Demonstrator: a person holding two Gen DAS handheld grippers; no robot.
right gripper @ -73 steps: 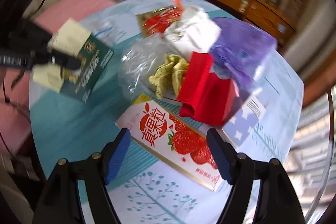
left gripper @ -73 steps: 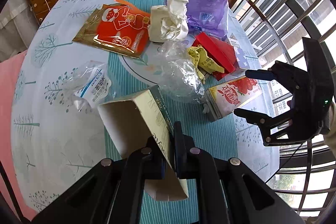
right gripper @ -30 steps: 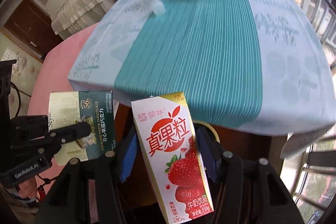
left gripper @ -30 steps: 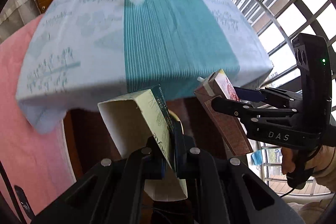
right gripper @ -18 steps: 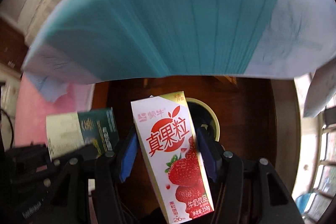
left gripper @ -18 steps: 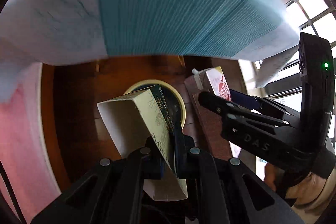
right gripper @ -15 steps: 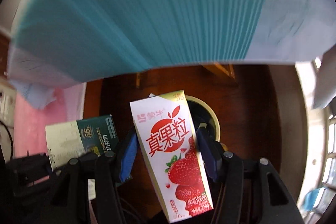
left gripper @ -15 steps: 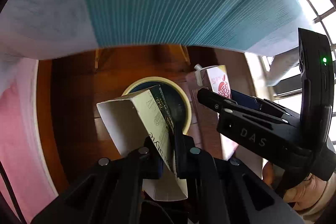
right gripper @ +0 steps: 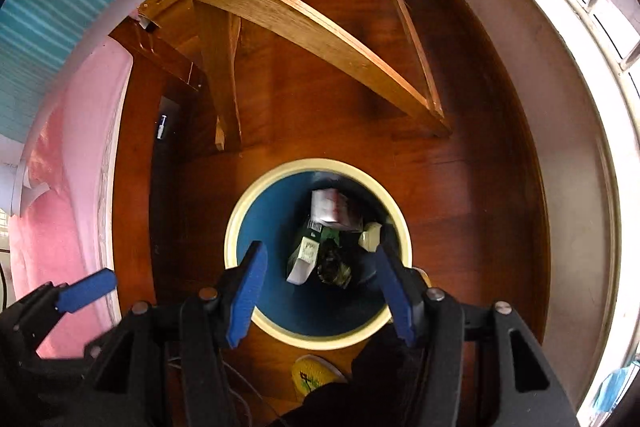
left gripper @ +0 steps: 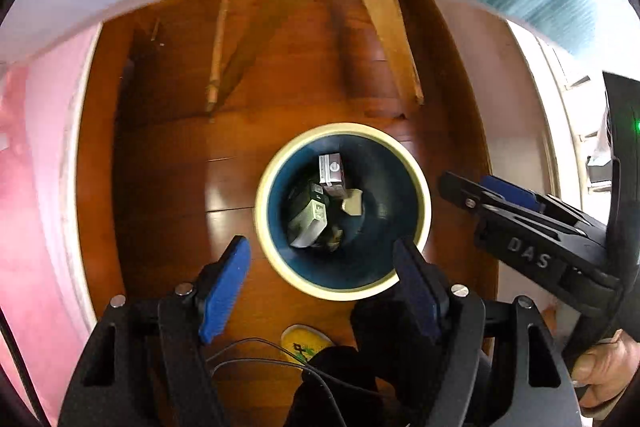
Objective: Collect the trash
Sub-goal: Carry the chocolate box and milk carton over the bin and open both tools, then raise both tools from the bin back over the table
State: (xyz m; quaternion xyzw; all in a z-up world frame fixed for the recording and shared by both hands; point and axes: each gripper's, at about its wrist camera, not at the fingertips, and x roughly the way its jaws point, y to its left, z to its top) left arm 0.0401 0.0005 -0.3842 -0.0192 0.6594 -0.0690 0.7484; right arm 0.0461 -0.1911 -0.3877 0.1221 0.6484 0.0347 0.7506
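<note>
Left hand-held gripper [left gripper: 320,259] just spread, right hand-held gripper [right gripper: 320,287] spread; milk carton [right gripper: 330,209] lengthwise in bin [right gripper: 316,339]

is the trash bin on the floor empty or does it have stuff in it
Not empty. The bin holds a milk carton, a green box and smaller scraps at its bottom, well below the rim.

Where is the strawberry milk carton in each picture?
Left wrist view: the strawberry milk carton lies inside the bin, toward the upper middle of its opening, just above the green chocolate box.
Right wrist view: the carton lies in the upper part of the bin's opening.
Shared landmark: the bin's cream rim, standing on the wooden floor.
</note>
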